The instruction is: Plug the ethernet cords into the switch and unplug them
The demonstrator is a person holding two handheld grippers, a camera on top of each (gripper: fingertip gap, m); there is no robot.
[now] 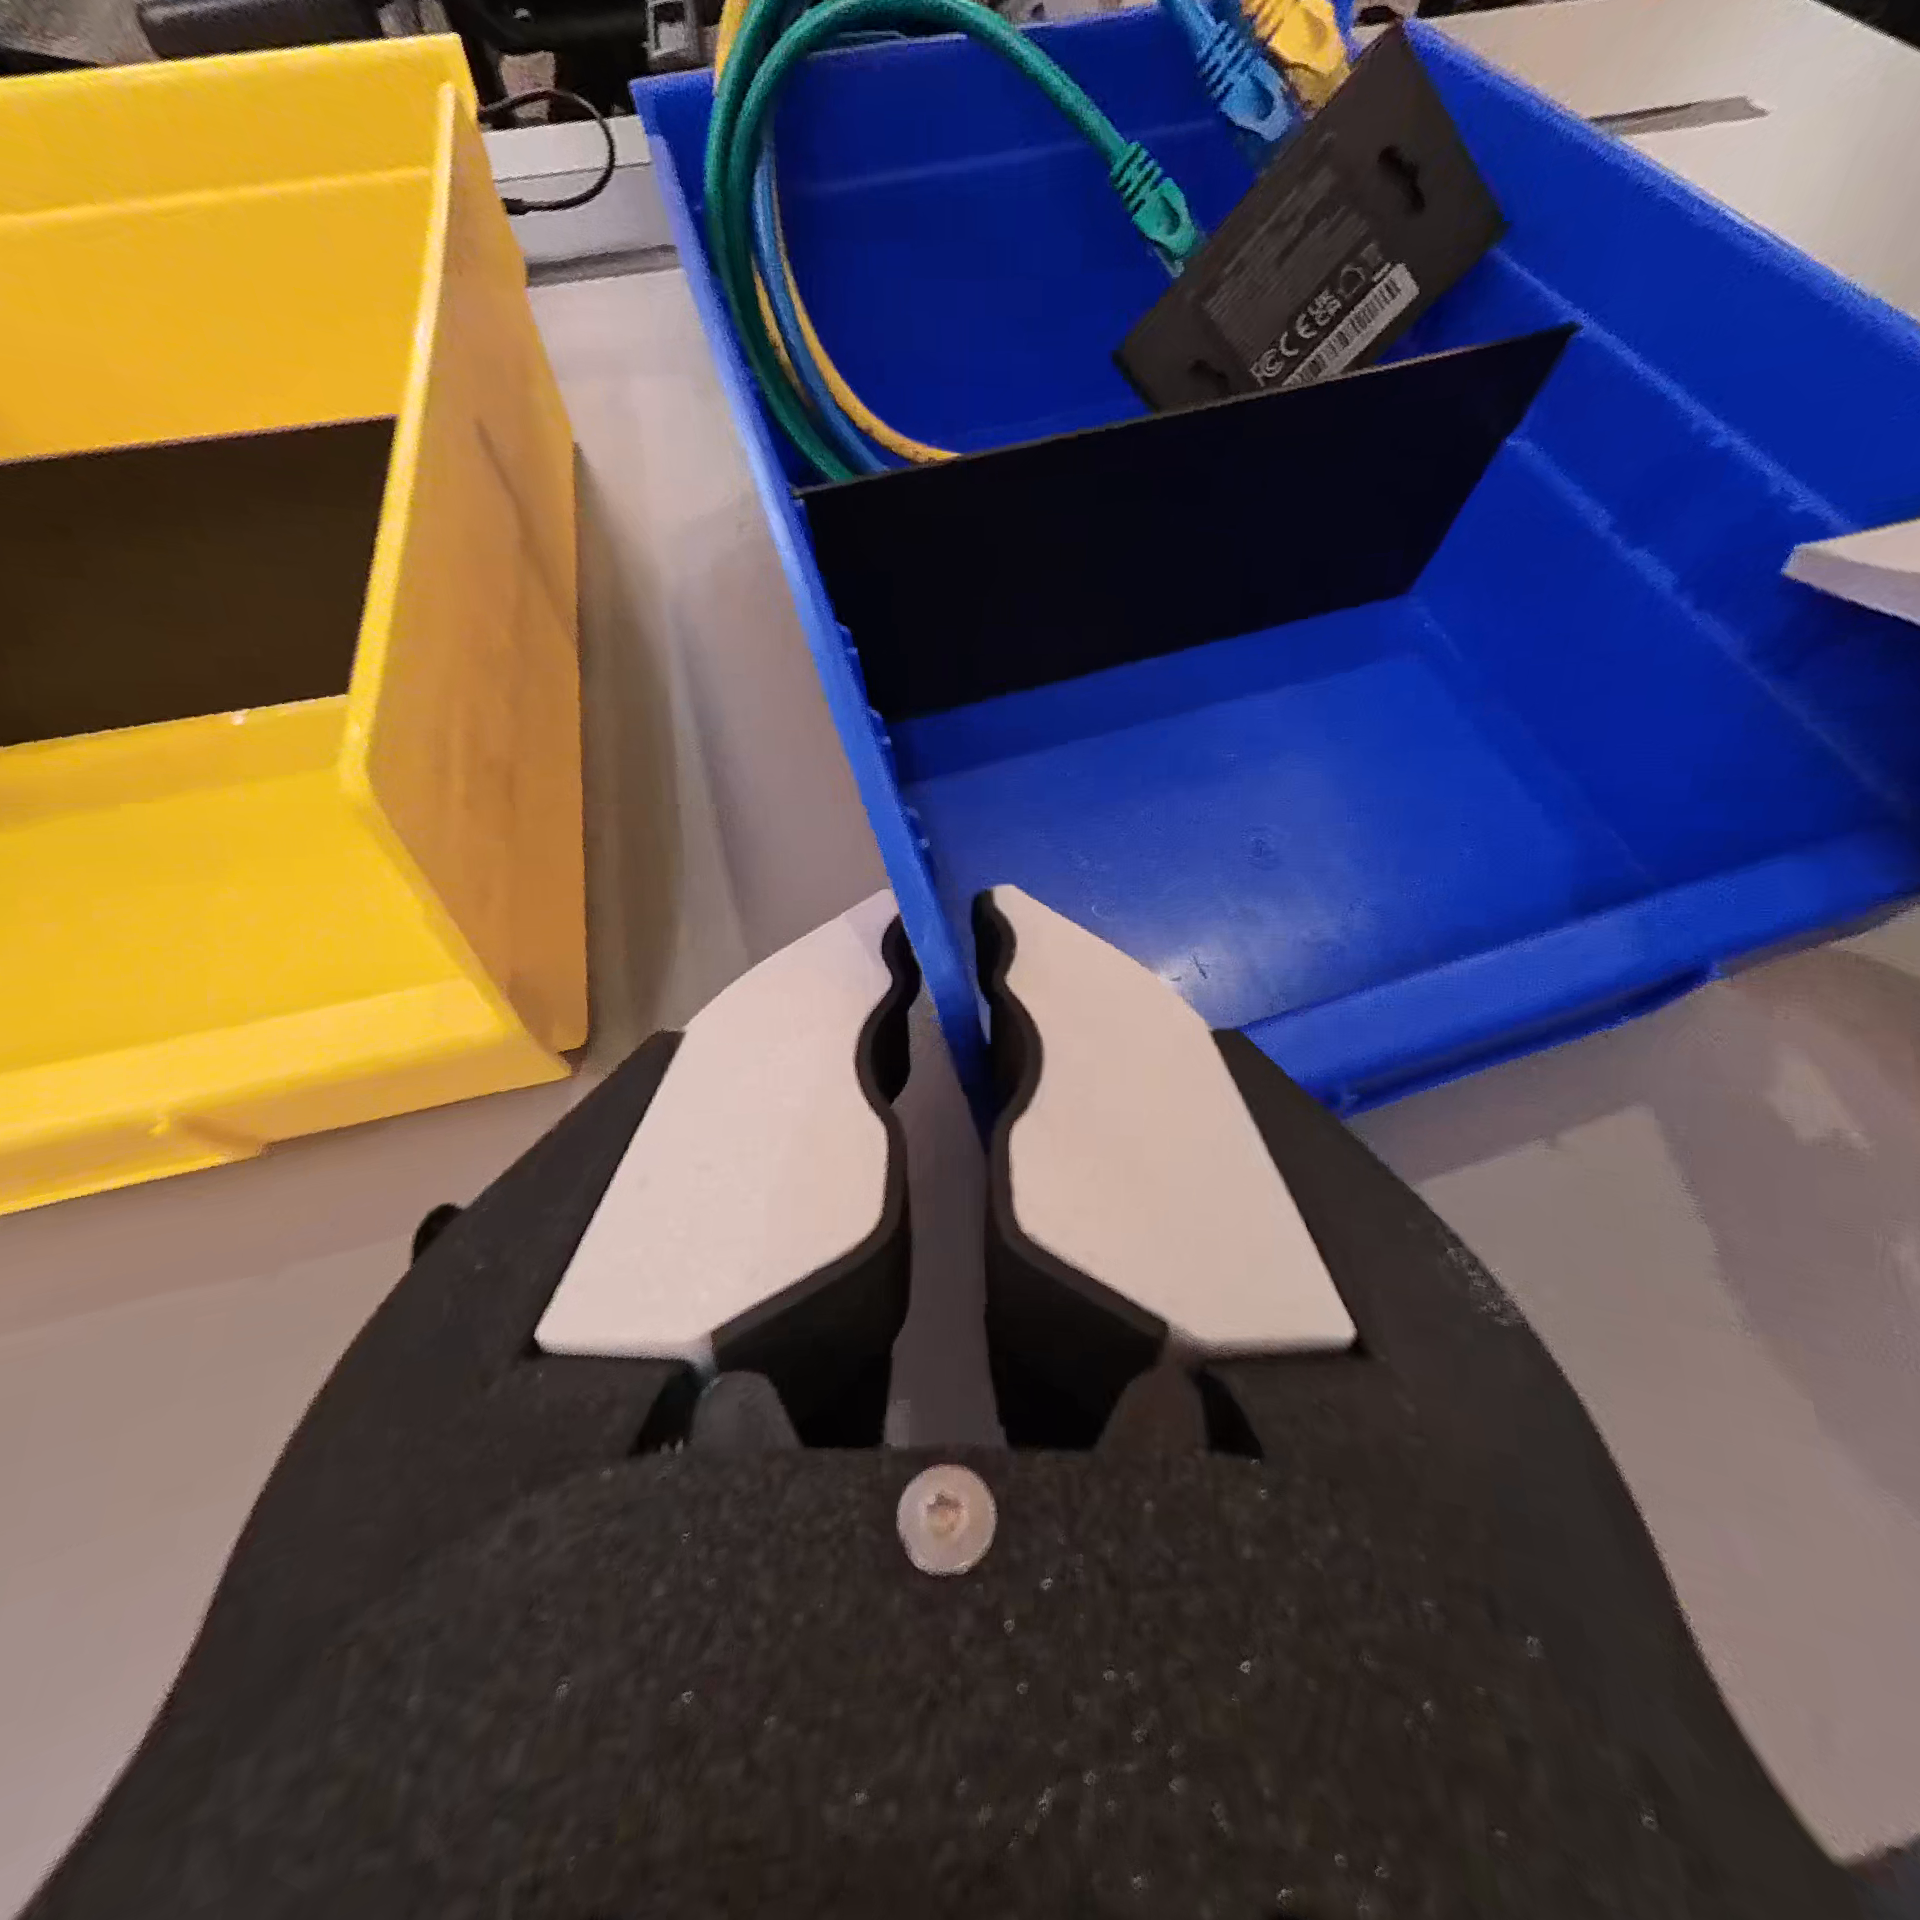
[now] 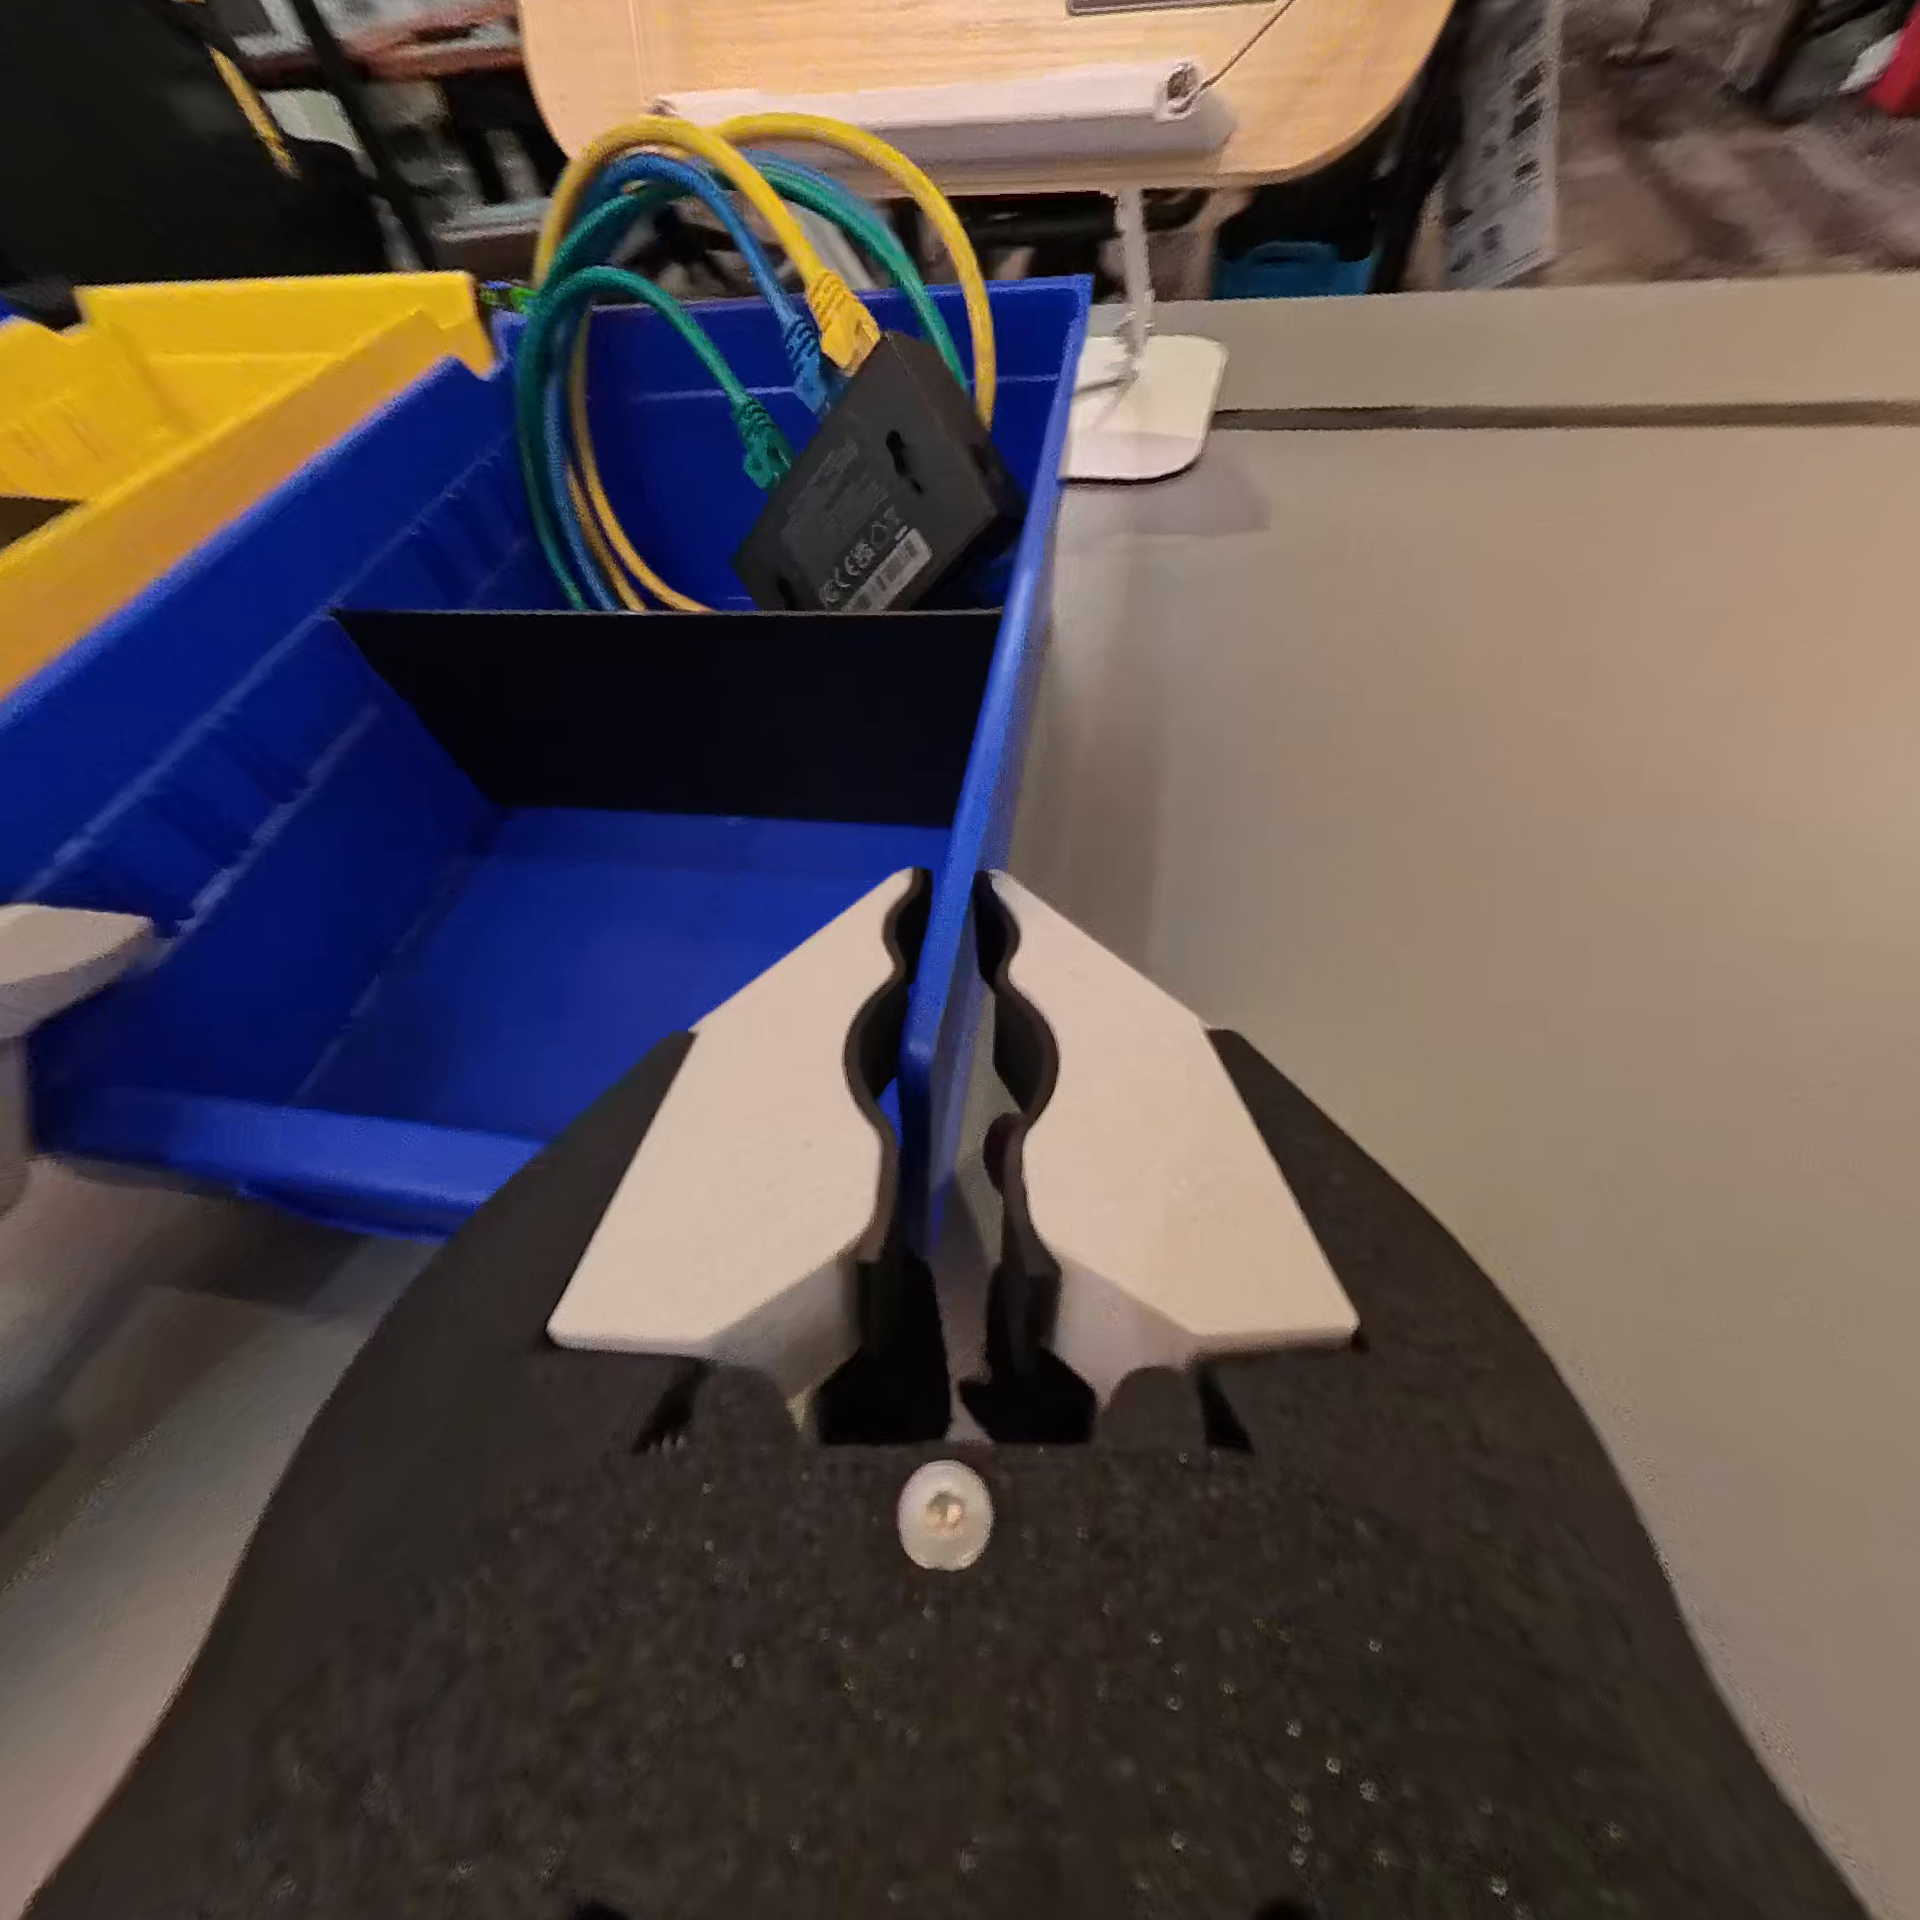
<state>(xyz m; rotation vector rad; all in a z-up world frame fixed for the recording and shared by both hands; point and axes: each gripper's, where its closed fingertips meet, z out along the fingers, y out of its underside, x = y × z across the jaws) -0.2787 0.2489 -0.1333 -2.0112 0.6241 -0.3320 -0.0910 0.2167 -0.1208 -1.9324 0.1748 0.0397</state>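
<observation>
On a grey tabletop (image 2: 1507,831), between a yellow bin (image 1: 260,727) and open table, a blue bin (image 1: 1662,727) sits with its side walls caught in your two tools. Each wall runs into the narrow gap of one tool, which suggests you are gripping the bin by both sides to steady or shift it before reaching for the cords. The left gripper (image 1: 943,914) has its jaws nearly together, pinching the bin's left wall. The right gripper (image 2: 951,899) does the same on the right wall, fingers barely parted around the plastic. Behind a black divider (image 1: 1143,540), in the far compartment, the black switch (image 1: 1320,260) leans label side up against the wall. Blue and yellow plugs appear seated in its upper edge, while the green plug (image 1: 1148,203) ends right at the switch; whether it is seated you cannot tell. The cords (image 2: 644,312) loop up over the bin's far rim.
</observation>
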